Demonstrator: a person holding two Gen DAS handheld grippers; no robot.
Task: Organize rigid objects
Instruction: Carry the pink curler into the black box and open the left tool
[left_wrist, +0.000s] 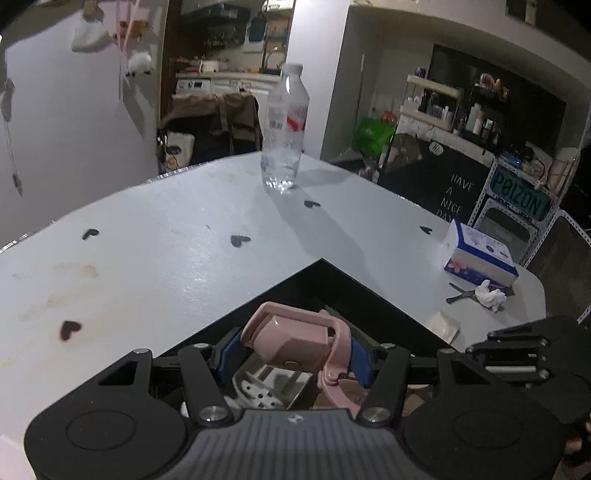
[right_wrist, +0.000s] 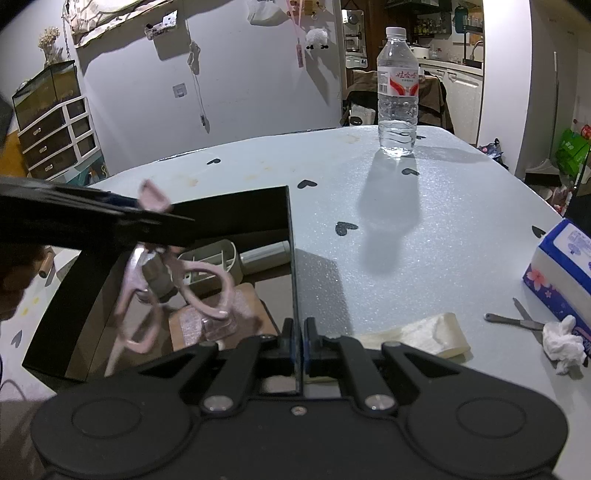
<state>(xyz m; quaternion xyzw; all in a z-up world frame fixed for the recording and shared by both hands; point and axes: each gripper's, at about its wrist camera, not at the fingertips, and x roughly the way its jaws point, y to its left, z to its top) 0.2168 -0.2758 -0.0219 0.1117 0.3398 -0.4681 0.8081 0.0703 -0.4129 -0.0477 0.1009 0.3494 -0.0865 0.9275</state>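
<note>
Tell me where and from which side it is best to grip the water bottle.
Probably the bottle is best gripped at its labelled middle, coming level from the near side. It stands upright and alone on the table, its round body is widest there, and the narrow cap gives little hold.

Pink eyelash curler – tilted, held above open black box; white organiser, small items inside.

Two handheld grippers are showing matte black linkage arms, silver round screws, blue finger pads and a ribbed grey housing.
</note>
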